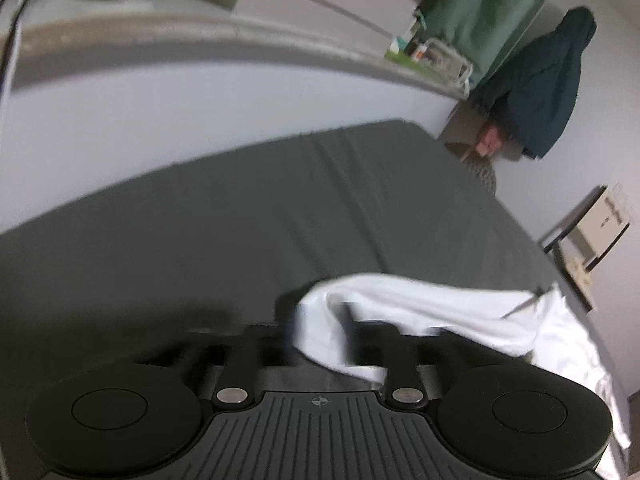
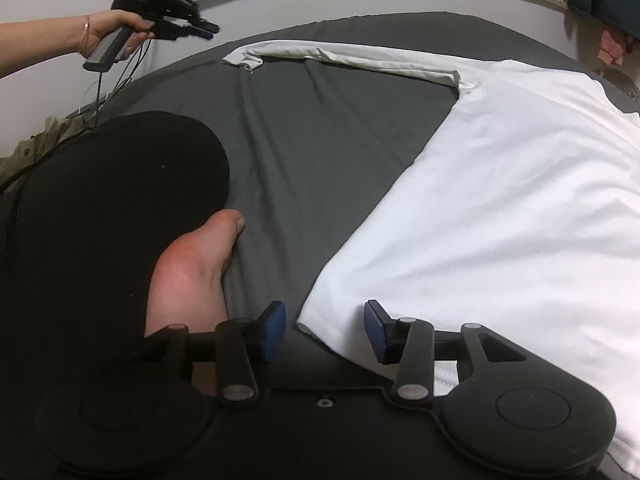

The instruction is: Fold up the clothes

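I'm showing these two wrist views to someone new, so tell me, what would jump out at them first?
The white shirt spread over the right of the dark grey bedsheet, one long sleeve stretched toward the far left. Next, the person's bare foot on the sheet, just beyond the right gripper, whose blue pads stand open at the shirt's near corner. At upper left, a hand holds the left gripper in the air above the bed's far edge.

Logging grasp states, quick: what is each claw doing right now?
Left claw: open; white shirt's sleeve loose between its fingers.
Right claw: open astride the shirt hem, holding nothing.
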`<state>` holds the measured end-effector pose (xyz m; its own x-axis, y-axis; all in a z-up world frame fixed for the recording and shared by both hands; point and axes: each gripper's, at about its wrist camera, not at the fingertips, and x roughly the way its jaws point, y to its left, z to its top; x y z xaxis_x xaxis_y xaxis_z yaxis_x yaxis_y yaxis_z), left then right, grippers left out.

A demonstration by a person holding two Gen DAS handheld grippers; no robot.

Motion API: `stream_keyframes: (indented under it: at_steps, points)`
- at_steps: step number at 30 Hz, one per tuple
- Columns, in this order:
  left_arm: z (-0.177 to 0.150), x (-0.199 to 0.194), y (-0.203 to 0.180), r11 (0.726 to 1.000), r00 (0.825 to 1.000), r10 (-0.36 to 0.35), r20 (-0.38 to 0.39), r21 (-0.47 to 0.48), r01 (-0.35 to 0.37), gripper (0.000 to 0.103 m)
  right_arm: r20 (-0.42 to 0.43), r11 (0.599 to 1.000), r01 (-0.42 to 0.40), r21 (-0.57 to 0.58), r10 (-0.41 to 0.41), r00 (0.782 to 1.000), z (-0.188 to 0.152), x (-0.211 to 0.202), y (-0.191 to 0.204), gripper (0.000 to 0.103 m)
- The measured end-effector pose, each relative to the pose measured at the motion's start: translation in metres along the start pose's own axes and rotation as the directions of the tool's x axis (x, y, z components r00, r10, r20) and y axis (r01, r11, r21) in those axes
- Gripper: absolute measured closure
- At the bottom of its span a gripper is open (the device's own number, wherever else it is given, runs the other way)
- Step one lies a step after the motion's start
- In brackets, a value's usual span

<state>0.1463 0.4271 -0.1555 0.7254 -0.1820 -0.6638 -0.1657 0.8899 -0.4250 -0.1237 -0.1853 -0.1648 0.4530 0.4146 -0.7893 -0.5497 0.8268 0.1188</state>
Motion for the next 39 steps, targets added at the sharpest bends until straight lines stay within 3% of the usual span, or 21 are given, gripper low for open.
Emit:
stream_keyframes:
  at_steps: [1,5,9,11,12,14,16,17,18,22,24,26,28,30,34,37,39]
  points:
    - [-0.003,0.005,-0.002,1.0,1.0,0.014,0.001,0.001,-0.014,0.015,0.0,1.0,0.001,-0.002,-0.001,1.0,0.0,0.0,0.0,0.06]
    - [-0.01,0.017,-0.003,0.997,1.0,0.015,0.014,-0.074,-0.014,0.014,-0.005,1.0,0.003,-0.004,-0.003,1.0,0.0,0.001,0.0,0.059]
    - [-0.018,0.035,-0.003,0.994,0.998,0.046,-0.036,-0.1,-0.05,0.015,-0.011,1.0,0.005,-0.005,-0.005,1.0,0.0,0.002,-0.001,0.058]
    - [-0.023,0.046,-0.008,0.994,0.995,0.075,-0.07,-0.08,-0.081,0.032,-0.009,1.0,0.003,0.0,-0.003,1.0,0.001,0.002,-0.002,0.058]
    - [-0.025,0.049,-0.011,0.993,0.993,0.099,-0.062,-0.065,-0.103,0.035,-0.009,1.0,0.002,0.001,-0.002,1.0,0.001,0.003,-0.001,0.058]
    - [-0.025,0.052,-0.014,0.992,0.994,0.105,-0.033,-0.072,-0.107,0.065,-0.012,1.0,0.001,-0.004,-0.001,1.0,0.0,0.004,-0.001,0.058]
    - [-0.025,0.056,-0.011,0.988,0.996,0.081,-0.022,-0.126,-0.083,0.079,-0.019,1.0,0.0,-0.01,-0.001,1.0,0.0,0.006,-0.001,0.058]
    - [-0.026,0.059,-0.009,0.988,0.997,0.069,-0.02,-0.136,-0.071,0.095,-0.022,1.0,0.001,-0.013,-0.001,1.0,0.0,0.007,-0.001,0.058]
    - [-0.027,0.062,-0.012,0.99,0.998,0.063,-0.023,-0.121,-0.066,0.099,-0.023,1.0,0.0,-0.014,-0.001,1.0,0.0,0.008,-0.002,0.058]
    - [-0.022,0.064,-0.028,0.995,0.995,0.099,-0.034,0.013,-0.099,0.099,-0.013,1.0,0.0,-0.005,0.0,1.0,0.001,0.007,-0.003,0.057]
    - [-0.008,0.054,-0.034,0.982,0.987,0.158,-0.038,0.112,-0.153,0.099,-0.013,1.0,0.002,-0.01,-0.002,1.0,0.0,0.006,-0.005,0.057]
    - [0.01,0.041,-0.047,0.914,0.962,0.274,-0.019,0.316,-0.254,0.099,-0.012,1.0,0.003,-0.01,-0.004,1.0,-0.002,0.006,-0.007,0.057]
    - [0.025,0.035,-0.06,0.818,0.939,0.345,-0.004,0.492,-0.298,0.099,-0.012,1.0,0.004,-0.004,-0.004,1.0,-0.003,0.006,-0.009,0.057]
    - [0.035,0.038,-0.067,0.789,0.93,0.367,-0.02,0.537,-0.3,0.099,-0.011,1.0,0.006,0.004,-0.006,1.0,-0.004,0.007,-0.01,0.056]
    - [0.037,0.067,-0.071,0.766,0.899,0.427,-0.101,0.569,-0.3,0.099,-0.002,1.0,0.01,0.01,-0.01,1.0,0.0,0.009,-0.009,0.055]
    - [0.03,0.086,-0.061,0.791,0.875,0.456,-0.162,0.525,-0.315,0.098,0.012,1.0,0.012,0.004,-0.012,1.0,0.005,0.007,-0.008,0.055]
    - [0.028,0.084,-0.056,0.814,0.885,0.444,-0.14,0.475,-0.333,0.098,0.026,1.0,0.013,0.0,-0.013,1.0,0.008,0.002,-0.009,0.054]
